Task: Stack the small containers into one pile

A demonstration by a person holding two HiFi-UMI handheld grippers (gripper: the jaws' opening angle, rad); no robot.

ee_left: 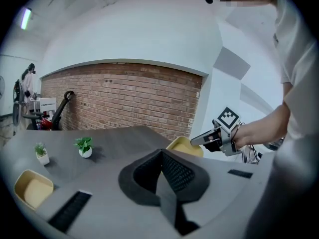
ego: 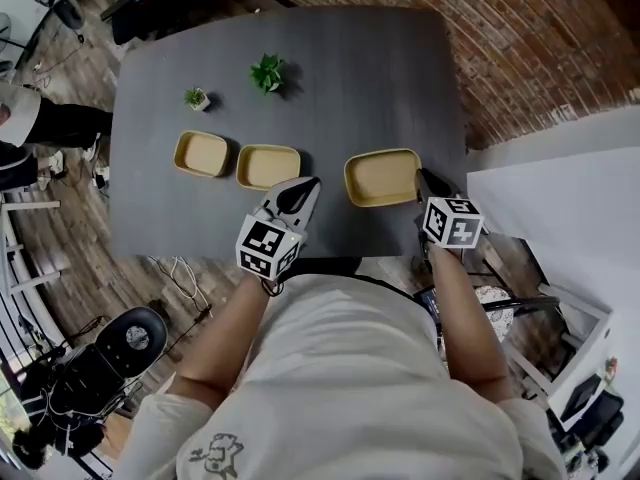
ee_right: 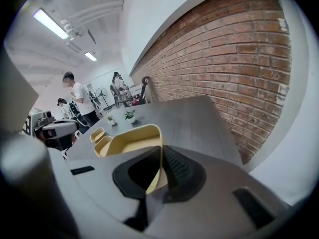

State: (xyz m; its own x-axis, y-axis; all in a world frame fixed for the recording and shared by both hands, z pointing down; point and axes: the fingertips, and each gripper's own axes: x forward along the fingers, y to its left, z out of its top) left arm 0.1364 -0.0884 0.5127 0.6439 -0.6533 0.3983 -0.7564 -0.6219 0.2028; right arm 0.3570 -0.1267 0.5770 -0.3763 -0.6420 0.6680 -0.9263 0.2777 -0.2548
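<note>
Dark grey table [ego: 380, 68], brick wall [ego: 520, 48] at right. Right-hand yellow container [ego: 380, 178]: right gripper [ego: 422, 178] pinches its right rim, jaws nearly together on thin wall. Edge grip leaves hollow free for nesting; container seems tipped off surface. Middle container [ego: 268, 165] and left container [ego: 202, 153] sit side by side further left, likely base for pile. Left gripper [ego: 305, 186] hovers just near of middle container, jaws together, nothing held, probably ready to steady. Potted plants [ego: 267, 73] stand far, apart from containers.
</note>
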